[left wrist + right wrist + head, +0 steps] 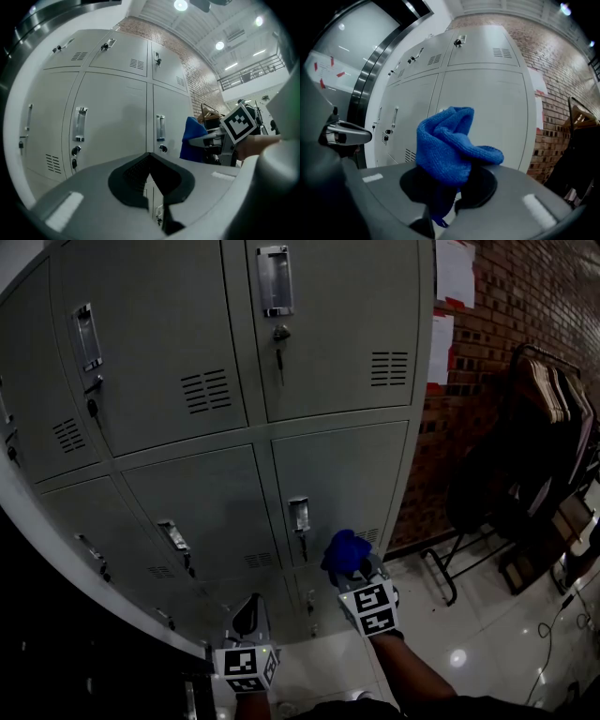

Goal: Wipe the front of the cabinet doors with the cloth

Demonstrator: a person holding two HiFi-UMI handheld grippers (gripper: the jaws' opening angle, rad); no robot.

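Note:
A bank of grey cabinet doors [328, 343] with handles and key locks fills the head view. My right gripper [354, 570] is shut on a bunched blue cloth [345, 551], held just short of the lower right door [342, 479]. In the right gripper view the blue cloth [450, 147] bulges up out of the closed jaws, with the grey doors [487, 108] behind. My left gripper [248, 615] hangs lower and to the left, shut with nothing in it. The left gripper view shows its jaws meeting in front of the doors [112, 112], with the cloth [192, 138] at the right.
A brick wall [525, 306] runs to the right of the cabinet, with papers [454, 273] pinned on it. A dark rack with hangers and bags [548, 456] stands on the glossy floor [469, 634] at the right. A dark glass panel frame [370, 70] borders the cabinet's left side.

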